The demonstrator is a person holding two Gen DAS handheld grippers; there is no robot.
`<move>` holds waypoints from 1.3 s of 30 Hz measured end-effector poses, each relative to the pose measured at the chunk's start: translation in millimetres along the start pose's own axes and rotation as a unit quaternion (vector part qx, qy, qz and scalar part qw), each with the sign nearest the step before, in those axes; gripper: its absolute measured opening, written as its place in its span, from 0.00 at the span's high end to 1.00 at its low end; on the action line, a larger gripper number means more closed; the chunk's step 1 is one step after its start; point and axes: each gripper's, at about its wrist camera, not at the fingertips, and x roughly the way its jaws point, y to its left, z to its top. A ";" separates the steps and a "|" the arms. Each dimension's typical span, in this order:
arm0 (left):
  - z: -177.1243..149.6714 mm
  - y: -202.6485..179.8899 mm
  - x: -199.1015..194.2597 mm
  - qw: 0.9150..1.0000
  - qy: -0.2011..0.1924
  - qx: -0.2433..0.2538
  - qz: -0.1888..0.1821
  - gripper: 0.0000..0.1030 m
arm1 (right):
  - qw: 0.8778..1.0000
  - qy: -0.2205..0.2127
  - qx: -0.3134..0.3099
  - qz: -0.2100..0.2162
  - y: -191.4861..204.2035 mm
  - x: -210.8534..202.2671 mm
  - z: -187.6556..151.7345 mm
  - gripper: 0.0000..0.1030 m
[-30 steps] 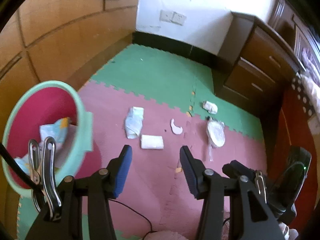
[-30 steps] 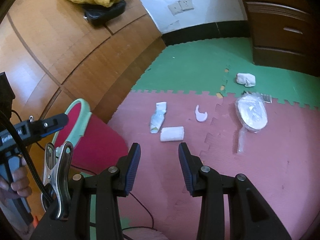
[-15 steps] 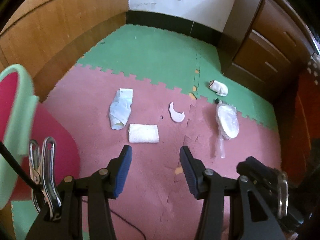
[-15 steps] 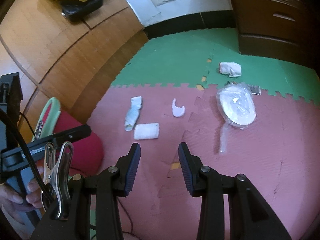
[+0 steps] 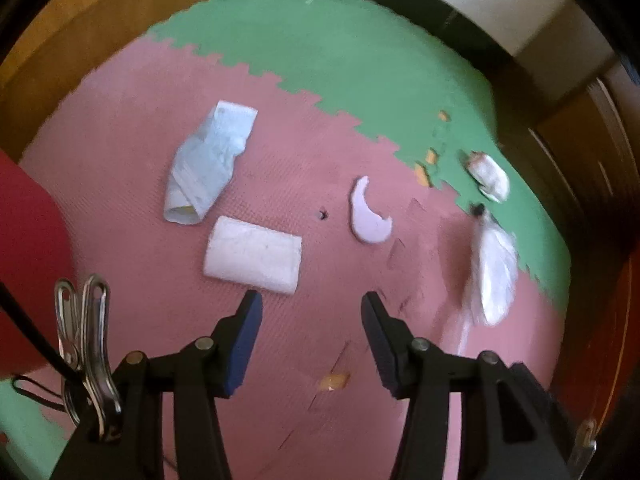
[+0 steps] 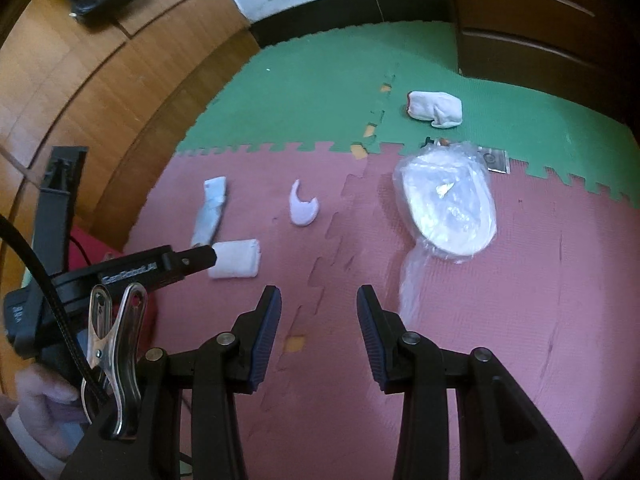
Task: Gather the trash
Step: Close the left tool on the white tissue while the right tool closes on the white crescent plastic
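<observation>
Trash lies on the pink and green foam mat. A folded white tissue pad lies just ahead of my left gripper, which is open and empty. A crumpled pale blue wrapper lies beyond it. A white curved shard sits mid-mat. A plastic-wrapped white plate lies right, ahead of my open, empty right gripper. A crumpled white wad lies on the green part. The left gripper's body shows in the right wrist view.
The red bin's side stands at the left edge. A dark wooden drawer cabinet stands at the back right, a wooden wall at the left. A small card lies by the plate. A black cable trails at lower left.
Both grippers have moved forward and down toward the mat. The bin has slid out to the left edge of the left wrist view; the trash looks larger. Both stay open.
</observation>
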 end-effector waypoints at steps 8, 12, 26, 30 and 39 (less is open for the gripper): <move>28.8 18.3 46.8 0.997 0.036 -0.061 0.033 0.47 | 1.000 0.029 0.007 -0.005 -12.9 32.5 36.2 0.61; 33.2 21.8 65.5 0.995 0.049 -0.062 0.058 0.46 | 0.999 0.043 -0.004 -0.006 -10.7 48.0 47.9 0.61; 30.9 15.8 79.9 0.996 0.039 -0.027 0.072 0.28 | 0.994 0.087 -0.068 -0.002 16.9 114.4 72.2 0.61; 33.6 8.9 82.7 0.996 0.037 -0.007 0.083 0.28 | 0.993 0.090 -0.071 -0.003 19.3 128.1 79.6 0.61; 28.6 17.6 73.6 0.996 0.020 0.005 0.083 0.56 | 0.992 0.102 -0.070 -0.008 19.1 137.8 79.7 0.61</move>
